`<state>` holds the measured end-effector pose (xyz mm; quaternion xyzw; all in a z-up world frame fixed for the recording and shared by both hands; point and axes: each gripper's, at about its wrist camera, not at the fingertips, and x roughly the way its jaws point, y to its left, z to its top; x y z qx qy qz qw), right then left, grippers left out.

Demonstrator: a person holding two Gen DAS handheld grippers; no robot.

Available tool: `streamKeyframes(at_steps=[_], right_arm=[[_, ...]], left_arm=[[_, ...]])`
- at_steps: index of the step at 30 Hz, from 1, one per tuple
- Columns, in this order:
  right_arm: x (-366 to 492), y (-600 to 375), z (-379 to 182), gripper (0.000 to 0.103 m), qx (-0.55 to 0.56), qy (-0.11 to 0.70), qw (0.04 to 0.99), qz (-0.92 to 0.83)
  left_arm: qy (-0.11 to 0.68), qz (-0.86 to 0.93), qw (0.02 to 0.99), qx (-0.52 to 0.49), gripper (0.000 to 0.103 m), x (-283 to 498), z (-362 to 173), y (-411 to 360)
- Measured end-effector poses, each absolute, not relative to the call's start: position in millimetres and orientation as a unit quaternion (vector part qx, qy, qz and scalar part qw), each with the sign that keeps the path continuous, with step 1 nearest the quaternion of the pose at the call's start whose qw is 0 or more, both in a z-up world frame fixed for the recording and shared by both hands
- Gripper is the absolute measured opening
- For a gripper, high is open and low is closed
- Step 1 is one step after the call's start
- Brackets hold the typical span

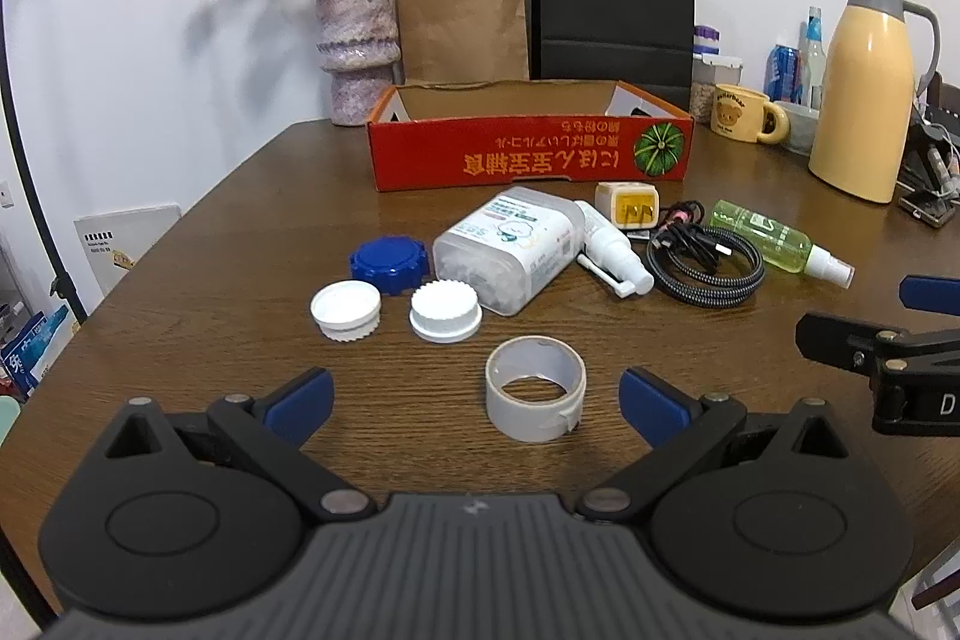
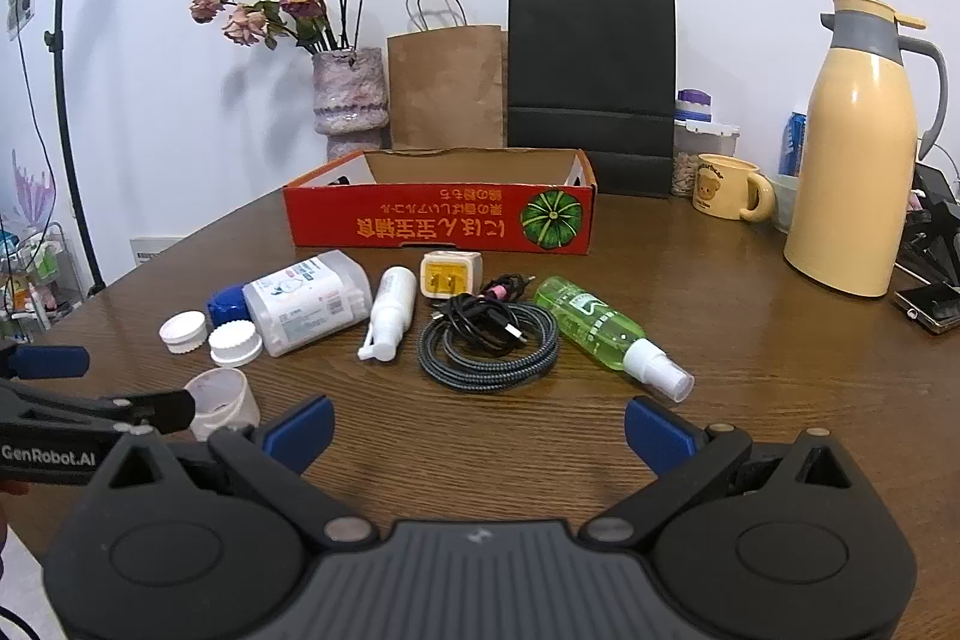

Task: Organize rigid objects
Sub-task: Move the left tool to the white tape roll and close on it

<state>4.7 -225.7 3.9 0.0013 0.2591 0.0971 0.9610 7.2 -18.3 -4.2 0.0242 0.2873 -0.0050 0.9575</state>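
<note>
both grippers spread wide, holding nothing: left gripper (image 1: 477, 400) hovers just short of the tape roll (image 1: 534, 388), right gripper (image 2: 479, 427) faces the coiled cable (image 2: 489, 343). caps, cotton-swab tub (image 1: 509, 247), white spray bottle (image 2: 390, 310) and green spray bottle (image 2: 606, 331) lie on the table (image 1: 240, 220) before the red box (image 1: 531, 148), none inside it.

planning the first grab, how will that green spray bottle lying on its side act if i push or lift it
The green spray bottle is round and lies on its side, so a push would probably roll it. Its clear plastic looks smooth, likely slippery in a gripper. It seems nearly full of liquid, so probably heavier than it looks.
</note>
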Motion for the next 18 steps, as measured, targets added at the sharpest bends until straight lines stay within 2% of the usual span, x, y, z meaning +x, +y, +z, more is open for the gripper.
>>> streamKeyframes(at_steps=[13,18], right_arm=[[16.9,-241.6,-9.7,0.103,0.0,0.269,0.96,0.078],[22.2,-247.3,-14.3,0.103,0.001,0.272,0.959,0.075]], left_arm=[[0.313,0.0,0.949,0.025,0.103,39.0,-19.5,-29.7],[0.322,-0.006,0.946,0.025,0.089,46.0,-24.5,-33.4]])
